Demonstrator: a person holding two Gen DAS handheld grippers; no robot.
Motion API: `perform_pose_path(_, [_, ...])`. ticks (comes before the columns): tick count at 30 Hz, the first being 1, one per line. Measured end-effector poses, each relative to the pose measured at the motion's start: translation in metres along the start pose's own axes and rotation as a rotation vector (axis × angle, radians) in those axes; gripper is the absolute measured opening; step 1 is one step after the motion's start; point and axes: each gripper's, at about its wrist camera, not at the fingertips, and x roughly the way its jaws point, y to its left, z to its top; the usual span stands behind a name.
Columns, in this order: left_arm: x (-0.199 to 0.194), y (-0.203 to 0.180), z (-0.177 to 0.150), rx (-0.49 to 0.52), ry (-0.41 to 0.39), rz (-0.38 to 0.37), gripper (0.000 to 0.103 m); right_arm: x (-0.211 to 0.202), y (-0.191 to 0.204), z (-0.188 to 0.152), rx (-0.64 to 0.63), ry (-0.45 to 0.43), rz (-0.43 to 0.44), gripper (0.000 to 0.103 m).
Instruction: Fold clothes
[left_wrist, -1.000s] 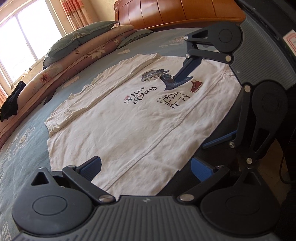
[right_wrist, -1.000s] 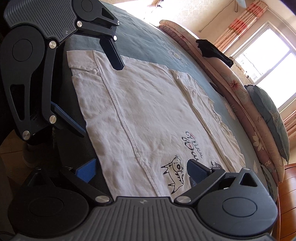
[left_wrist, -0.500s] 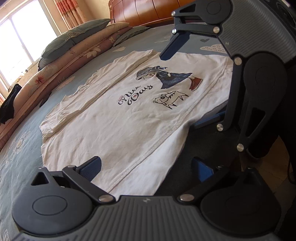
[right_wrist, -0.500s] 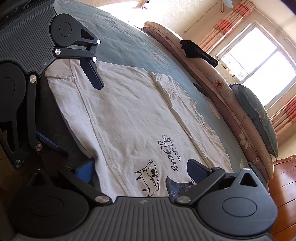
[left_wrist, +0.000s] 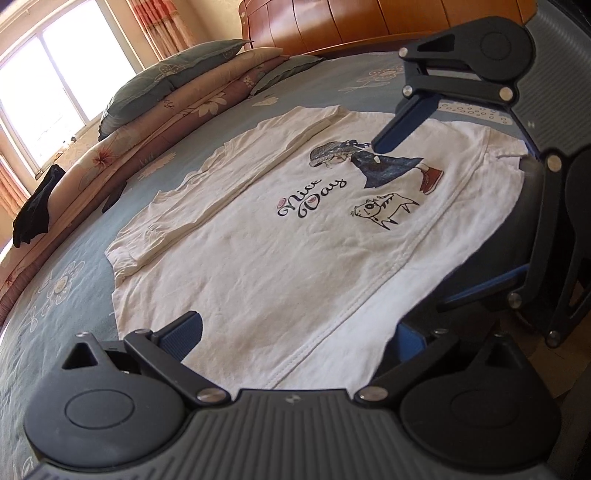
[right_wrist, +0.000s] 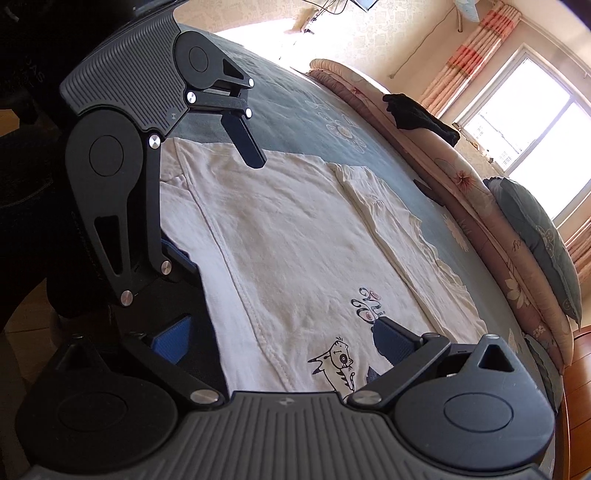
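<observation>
Clearly, in the left wrist view the white shirt (left_wrist: 258, 258) lies spread flat on the blue bedspread (left_wrist: 55, 295), print side up, with its far sleeve folded along the body. The left gripper (left_wrist: 295, 339) stands wide open and holds nothing; its fingers straddle the near hem — probably so that it can take the edge that hangs over the bed side. The right gripper (left_wrist: 417, 206) shows at the right, also open, with one blue finger (left_wrist: 402, 122) above the picture of a girl. The print reads "Nice Day", with a small cat drawn under it.

From the right wrist view, the same shirt (right_wrist: 295, 240) stretches away toward the pillows (right_wrist: 535, 236), and the right gripper (right_wrist: 280, 339) is spread wide over the printed chest part, gripping nothing. Only the cat and part of the lettering are readable here. The left gripper (right_wrist: 218, 206) is at the hem end, open. Both tools sit along the near side of the garment — a placement that, I judge, suits lifting this side for a lengthwise fold.
</observation>
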Motion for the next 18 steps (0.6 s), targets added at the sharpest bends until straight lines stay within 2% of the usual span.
perform_pose_path(1, [0.000, 0.001, 0.000, -0.004, 0.000, -0.001, 0.103, 0.001, 0.003, 0.001, -0.011, 0.004, 0.001, 0.102])
perform_pose_path(3, [-0.001, 0.003, 0.001, -0.012, -0.002, -0.006, 0.103, 0.004, 0.008, 0.003, -0.032, 0.011, 0.003, 0.083])
perform_pose_path(4, [-0.001, 0.004, 0.001, -0.014, -0.003, -0.008, 0.103, 0.006, 0.010, 0.004, -0.043, 0.015, 0.003, 0.079])
perform_pose_path(6, [-0.002, 0.007, 0.001, -0.025, -0.005, -0.016, 0.103, 0.008, 0.015, 0.006, -0.061, 0.022, 0.007, 0.062])
perform_pose_path(7, [-0.002, 0.009, 0.001, -0.035, -0.008, -0.019, 0.103, 0.009, 0.015, 0.005, -0.062, 0.026, 0.016, 0.058])
perform_pose_path(8, [-0.003, 0.011, 0.001, -0.047, -0.010, -0.023, 0.103, 0.010, 0.015, 0.005, -0.059, 0.028, 0.026, 0.043])
perform_pose_path(9, [-0.004, 0.012, 0.000, -0.056, -0.012, -0.027, 0.102, 0.009, 0.014, 0.005, -0.044, 0.026, 0.041, 0.019])
perform_pose_path(10, [-0.005, 0.013, 0.000, -0.061, -0.017, -0.031, 0.102, 0.008, 0.013, 0.005, -0.027, 0.023, 0.055, 0.014])
perform_pose_path(12, [-0.009, 0.010, -0.001, -0.034, -0.035, -0.046, 0.099, 0.007, 0.011, 0.006, -0.004, 0.017, 0.058, 0.012])
perform_pose_path(14, [-0.011, 0.000, 0.000, 0.037, -0.043, -0.037, 0.078, 0.006, 0.008, 0.006, 0.011, 0.015, 0.059, 0.012])
perform_pose_path(17, [-0.012, -0.017, 0.001, 0.159, -0.043, -0.002, 0.063, 0.006, 0.005, 0.007, 0.031, 0.009, 0.062, 0.012])
perform_pose_path(18, [-0.009, -0.023, 0.002, 0.198, -0.037, 0.017, 0.062, 0.006, 0.004, 0.007, 0.035, 0.007, 0.060, 0.012])
